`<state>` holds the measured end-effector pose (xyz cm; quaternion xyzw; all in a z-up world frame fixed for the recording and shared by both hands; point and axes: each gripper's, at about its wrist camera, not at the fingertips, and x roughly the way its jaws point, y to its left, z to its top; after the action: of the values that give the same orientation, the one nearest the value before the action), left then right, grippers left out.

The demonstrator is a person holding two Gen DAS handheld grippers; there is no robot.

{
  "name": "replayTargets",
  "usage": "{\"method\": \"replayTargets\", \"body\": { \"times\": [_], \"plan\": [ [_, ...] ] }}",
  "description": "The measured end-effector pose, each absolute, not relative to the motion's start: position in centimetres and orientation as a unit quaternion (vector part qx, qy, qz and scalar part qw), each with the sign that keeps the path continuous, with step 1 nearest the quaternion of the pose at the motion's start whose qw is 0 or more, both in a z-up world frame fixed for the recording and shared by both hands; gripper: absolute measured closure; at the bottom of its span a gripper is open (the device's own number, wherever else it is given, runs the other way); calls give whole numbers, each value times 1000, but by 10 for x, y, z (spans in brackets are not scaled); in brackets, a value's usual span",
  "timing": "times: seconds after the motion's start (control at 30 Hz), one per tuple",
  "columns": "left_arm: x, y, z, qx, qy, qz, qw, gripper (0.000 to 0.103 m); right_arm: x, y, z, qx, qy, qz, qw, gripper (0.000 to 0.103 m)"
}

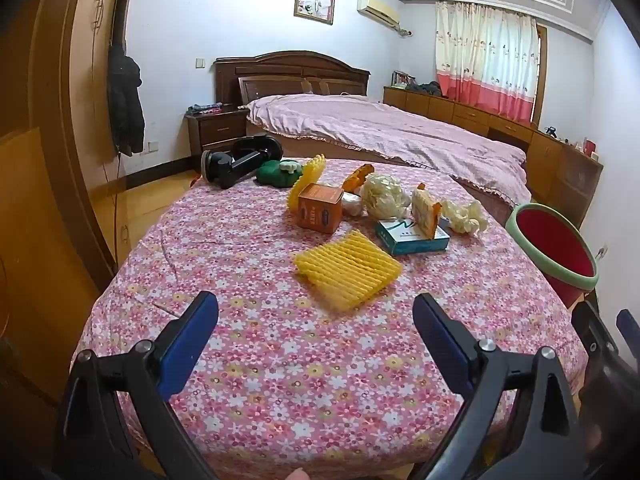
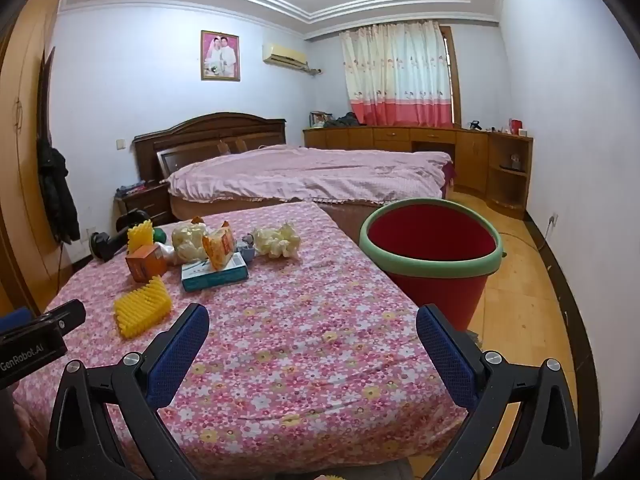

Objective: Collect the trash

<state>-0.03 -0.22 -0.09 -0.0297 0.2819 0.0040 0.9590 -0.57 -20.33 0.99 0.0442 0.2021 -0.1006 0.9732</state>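
Note:
Trash lies on a table with a pink floral cloth (image 1: 256, 344). Nearest is a yellow foam net (image 1: 347, 271), also in the right wrist view (image 2: 141, 312). Behind it are an orange box (image 1: 320, 213), a white-and-teal box (image 1: 412, 237), an orange snack wrapper (image 1: 427, 211), white crumpled foam (image 1: 383, 195) and a second yellow net (image 1: 308, 179). A red bin with a green rim (image 2: 430, 248) stands on the floor at the table's right. My left gripper (image 1: 316, 320) is open and empty over the near table edge. My right gripper (image 2: 312, 332) is open and empty, beside the bin.
A black device (image 1: 240, 160) and a green object (image 1: 276, 172) lie at the table's far left end. A bed with a pink cover (image 1: 392, 136) stands behind. A wooden wardrobe (image 1: 44, 128) is at the left. Wooden cabinets (image 2: 440, 148) line the far wall.

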Motion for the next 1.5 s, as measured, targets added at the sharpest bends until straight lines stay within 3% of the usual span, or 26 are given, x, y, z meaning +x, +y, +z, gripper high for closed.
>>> {"method": "replayTargets", "body": {
  "times": [1.5],
  "plan": [
    [1,4,-2,-44,288,11,957,6,-4,-204,9,45,209,-107,971,0]
  ]
}}
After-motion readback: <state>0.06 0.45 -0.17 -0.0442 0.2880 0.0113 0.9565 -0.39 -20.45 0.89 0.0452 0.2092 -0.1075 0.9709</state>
